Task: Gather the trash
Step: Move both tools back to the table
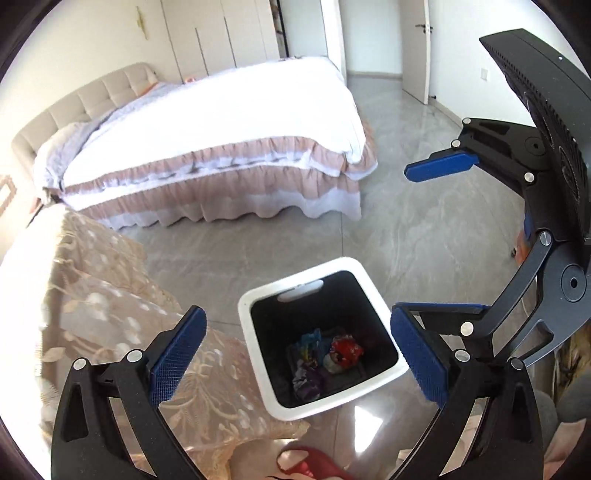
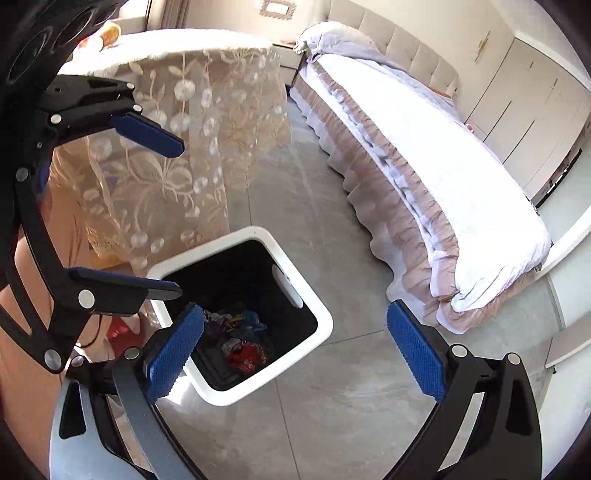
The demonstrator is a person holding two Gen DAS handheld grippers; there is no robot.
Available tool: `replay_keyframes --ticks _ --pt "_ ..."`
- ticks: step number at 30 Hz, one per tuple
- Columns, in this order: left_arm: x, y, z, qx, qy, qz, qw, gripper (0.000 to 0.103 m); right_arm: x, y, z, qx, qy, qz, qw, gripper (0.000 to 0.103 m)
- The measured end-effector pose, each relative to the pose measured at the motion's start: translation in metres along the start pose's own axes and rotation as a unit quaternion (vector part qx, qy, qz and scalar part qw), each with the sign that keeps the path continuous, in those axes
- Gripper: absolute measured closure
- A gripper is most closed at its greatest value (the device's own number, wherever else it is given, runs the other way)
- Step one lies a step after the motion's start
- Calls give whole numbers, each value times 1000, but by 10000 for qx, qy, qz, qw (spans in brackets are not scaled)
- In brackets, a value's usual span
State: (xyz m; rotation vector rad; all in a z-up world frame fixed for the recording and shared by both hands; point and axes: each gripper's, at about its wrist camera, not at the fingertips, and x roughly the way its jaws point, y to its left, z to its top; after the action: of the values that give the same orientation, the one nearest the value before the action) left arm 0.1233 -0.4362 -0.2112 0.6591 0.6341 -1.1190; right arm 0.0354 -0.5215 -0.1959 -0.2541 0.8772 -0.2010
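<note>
A white square trash bin [image 1: 258, 295] with a dark inside stands on the grey floor; it also shows in the right wrist view [image 2: 325, 325]. Crumpled wrappers, red [image 1: 345, 350], blue and purple, lie at its bottom, also seen in the right wrist view [image 2: 245, 354]. My left gripper [image 1: 295, 362] is open and empty, held above the bin. My right gripper [image 2: 295, 356] is open and empty, above the bin's right edge. In the left wrist view the right gripper [image 1: 413, 240] shows at the right. In the right wrist view the left gripper [image 2: 173, 214] shows at the left.
A table under a lace cloth [image 1: 85, 302] stands just left of the bin, also in the right wrist view [image 2: 177, 147]. A bed [image 1: 229, 140] with white cover and pink ruffles lies beyond. A door [image 1: 415, 48] and wardrobes [image 1: 221, 33] line the far wall.
</note>
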Motion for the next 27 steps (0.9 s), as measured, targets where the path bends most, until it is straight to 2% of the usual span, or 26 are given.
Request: replay_keyframes --ticks 3,6,11,15,20,27 --pt "-38 5 5 -184 -412 288 9986 5 -25 3 14 88 -331 53 9994 4" --pt "-67 13 8 -391 -649 573 9955 5 -44 9 28 89 -597 78 9981 4" --pt "-111 31 1 -747 -1067 1000 9864 5 -64 31 56 -23 -843 -45 9964 4" --pt "-143 49 -10 -1040 -1310 1455 9751 5 -75 50 78 -62 -1082 144 9940 4" --pt "-174 76 -26 -1374 -1401 2078 9583 5 -84 76 104 -284 -1404 388 9889 4" --pt "-212 108 -52 -1880 -1480 2484 9387 5 -92 104 139 -244 -1678 835 9820 4"
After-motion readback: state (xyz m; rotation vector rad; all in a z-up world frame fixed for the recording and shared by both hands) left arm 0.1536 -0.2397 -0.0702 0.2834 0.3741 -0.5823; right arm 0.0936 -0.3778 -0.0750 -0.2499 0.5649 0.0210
